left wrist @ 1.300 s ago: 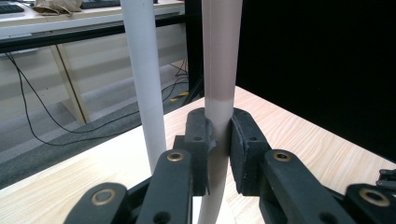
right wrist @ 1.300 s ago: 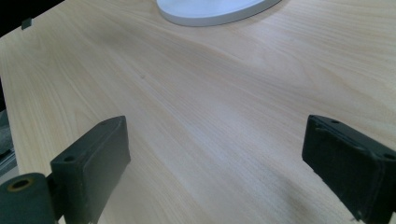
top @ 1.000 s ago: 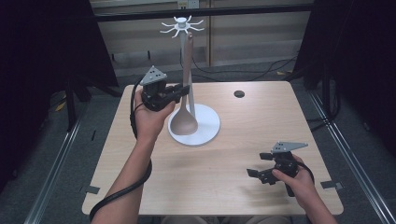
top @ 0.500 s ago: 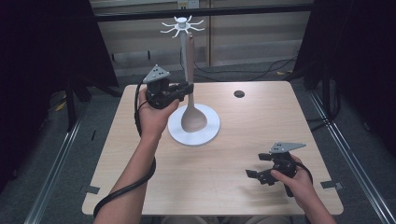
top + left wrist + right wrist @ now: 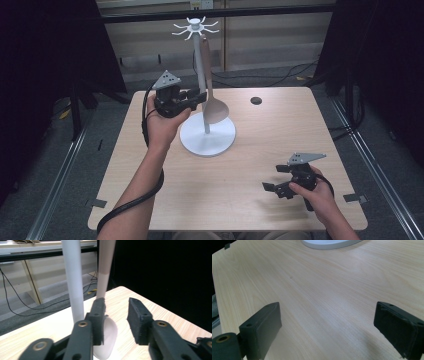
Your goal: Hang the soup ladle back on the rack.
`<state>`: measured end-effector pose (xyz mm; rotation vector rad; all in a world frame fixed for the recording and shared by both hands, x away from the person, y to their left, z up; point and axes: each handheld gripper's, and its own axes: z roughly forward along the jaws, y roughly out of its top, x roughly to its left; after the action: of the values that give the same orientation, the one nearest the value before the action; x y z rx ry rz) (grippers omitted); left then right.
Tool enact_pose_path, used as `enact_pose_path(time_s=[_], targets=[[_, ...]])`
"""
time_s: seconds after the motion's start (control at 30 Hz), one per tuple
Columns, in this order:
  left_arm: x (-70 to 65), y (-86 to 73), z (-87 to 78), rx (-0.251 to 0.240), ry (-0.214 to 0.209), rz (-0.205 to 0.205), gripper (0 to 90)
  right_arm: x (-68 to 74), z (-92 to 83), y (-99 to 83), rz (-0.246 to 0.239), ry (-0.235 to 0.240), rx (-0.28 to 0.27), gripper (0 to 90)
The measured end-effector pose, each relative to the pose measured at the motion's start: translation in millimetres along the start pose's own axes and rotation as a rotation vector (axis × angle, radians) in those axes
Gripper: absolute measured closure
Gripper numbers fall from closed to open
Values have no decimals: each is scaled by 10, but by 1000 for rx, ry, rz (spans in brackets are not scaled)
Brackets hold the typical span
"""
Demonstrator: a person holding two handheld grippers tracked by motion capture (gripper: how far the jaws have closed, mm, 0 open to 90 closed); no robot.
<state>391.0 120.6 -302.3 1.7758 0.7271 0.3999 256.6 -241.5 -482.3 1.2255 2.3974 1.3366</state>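
A white stand [image 5: 200, 75] with a ring of hooks on top rises from a round base [image 5: 220, 142] at the table's back middle. A pale wooden spoon [image 5: 216, 110] stands upright beside the pole, bowl down and above the base, its handle top reaching up by the hooks. My left gripper [image 5: 199, 98] is level with the lower handle, open. In the left gripper view the spoon [image 5: 108, 332] lies between the parted jaws, against the left one, and my left gripper [image 5: 116, 306] points past the pole [image 5: 73, 282]. My right gripper [image 5: 270, 188] is open and empty, low over the front right of the table.
A small dark round hole or cap [image 5: 256, 100] sits at the back right of the wooden table [image 5: 150, 190]. The right gripper view shows my right gripper [image 5: 327, 312] over bare wood, with the stand's base [image 5: 332, 243] at the top edge. Dark curtains flank the table.
The spoon's bowl has moved right and a little up, from left of the pole to its right side. My left gripper stayed close by it. The right gripper barely shifted.
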Motion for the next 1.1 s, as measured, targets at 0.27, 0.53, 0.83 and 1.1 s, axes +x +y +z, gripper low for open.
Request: enact_pose_path(time_s=[0.27,0.53,0.83,1.1], targets=[[25,-123,-46,13,9,-5,338,6,21,8,-7,6,6,72],[12,-244,-67,47,19,0,169,15,38,25,-14,8,10,72],[-26,-377,-44,86,14,18,110,2,24,28,-22,6,13,72],[-37,-495,-57,114,9,17,90,-8,33,62,-17,3,4,72]])
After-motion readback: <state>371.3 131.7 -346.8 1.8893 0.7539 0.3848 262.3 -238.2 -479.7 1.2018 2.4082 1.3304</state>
